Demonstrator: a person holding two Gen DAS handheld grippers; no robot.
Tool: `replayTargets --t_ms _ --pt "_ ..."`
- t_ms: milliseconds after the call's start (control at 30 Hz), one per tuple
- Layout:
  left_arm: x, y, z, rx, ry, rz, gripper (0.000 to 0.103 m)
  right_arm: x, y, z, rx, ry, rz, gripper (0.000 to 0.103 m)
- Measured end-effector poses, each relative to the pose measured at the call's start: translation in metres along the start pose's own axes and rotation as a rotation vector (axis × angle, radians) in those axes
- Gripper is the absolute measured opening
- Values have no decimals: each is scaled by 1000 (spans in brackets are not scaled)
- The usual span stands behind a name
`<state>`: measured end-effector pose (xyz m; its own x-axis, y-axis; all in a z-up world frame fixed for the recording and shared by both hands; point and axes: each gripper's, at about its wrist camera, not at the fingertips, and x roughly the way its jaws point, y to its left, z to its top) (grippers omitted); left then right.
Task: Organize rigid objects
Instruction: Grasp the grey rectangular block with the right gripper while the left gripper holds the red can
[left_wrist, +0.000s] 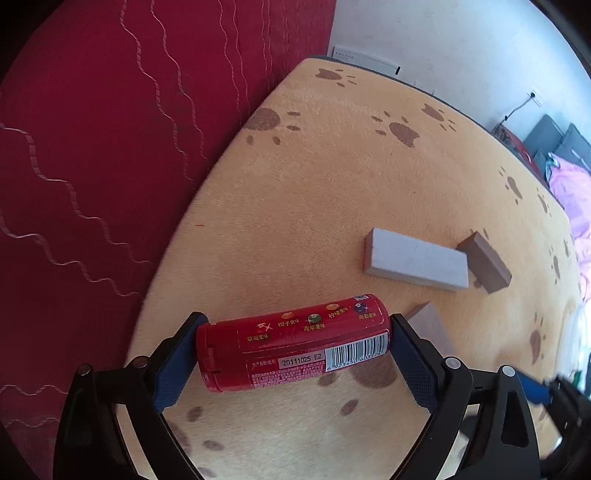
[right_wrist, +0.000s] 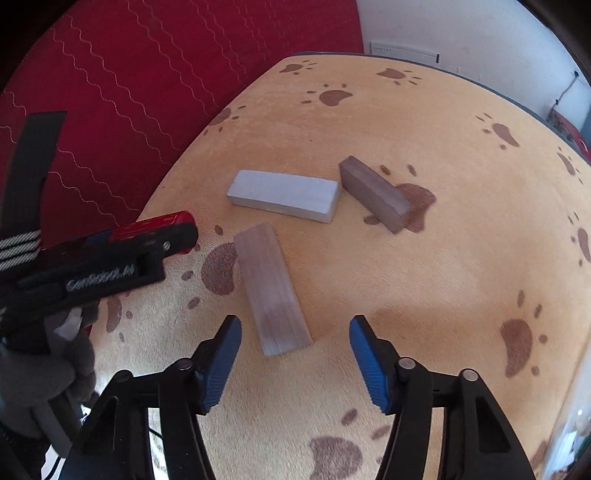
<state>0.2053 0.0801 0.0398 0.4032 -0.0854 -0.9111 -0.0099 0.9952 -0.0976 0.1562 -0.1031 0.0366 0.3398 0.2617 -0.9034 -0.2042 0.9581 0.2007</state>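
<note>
Left wrist view shows the left gripper (left_wrist: 295, 343) with its jaws closed on a red candy tube (left_wrist: 293, 341). The tube lies crosswise between the blue pads (left_wrist: 171, 373), with one pad on its cap end and the other on its bottom end, so its long axis runs from left to right. It appears lifted a little above the surface (left_wrist: 332, 177), which is covered with a yellow plush cloth with brown paw prints, but I cannot tell the height for sure.

Right wrist view shows the right gripper (right_wrist: 295, 354) with jaws wide apart and holding nothing. Just ahead of them, almost between the tips, lies a pale wooden block (right_wrist: 271, 290). Its long axis points away from the jaws and leans a little to the left, so the jaws stand across its narrow width. This is the relation that matters: I judge that the right gripper is the nearer one to this block and could take it by going forward and down, with only a small turn.

Farther out lies a white block (right_wrist: 284, 195), with its long axis across the view. A dark brown block (right_wrist: 375, 194) lies just beside its right end, at an angle; I cannot tell if they touch. The three blocks are not yet lined up, so the organizing seems to be at an early or middle stage.

A red curtain (right_wrist: 129, 74) hangs behind the surface on the left.
</note>
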Motion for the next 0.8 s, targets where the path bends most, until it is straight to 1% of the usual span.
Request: replayTargets --t_ms 100,233,267,433,500,533,567,800 --pt "-5 5 -4 18 -7 18 96 8 6 5 -23 13 0 54" --pt "-10 12 -11 23 -3 25 96 17 15 9 -51 21 -8 52" --pt "-11 14 -12 24 -3 28 96 19 17 9 -60 24 -12 51" --pt "-15 20 -19 22 5 36 96 27 24 12 -97 14 -54 47" --pt "-15 21 -22 22 9 37 96 28 24 12 -101 13 -65 40" --pt "-16 22 -24 22 12 37 96 27 24 13 -102 14 -66 39" --pt "-16 22 -25 23 14 36 96 27 22 13 -100 16 -59 37" --pt "-19 17 -33 34 21 31 96 19 15 5 -75 29 -30 34"
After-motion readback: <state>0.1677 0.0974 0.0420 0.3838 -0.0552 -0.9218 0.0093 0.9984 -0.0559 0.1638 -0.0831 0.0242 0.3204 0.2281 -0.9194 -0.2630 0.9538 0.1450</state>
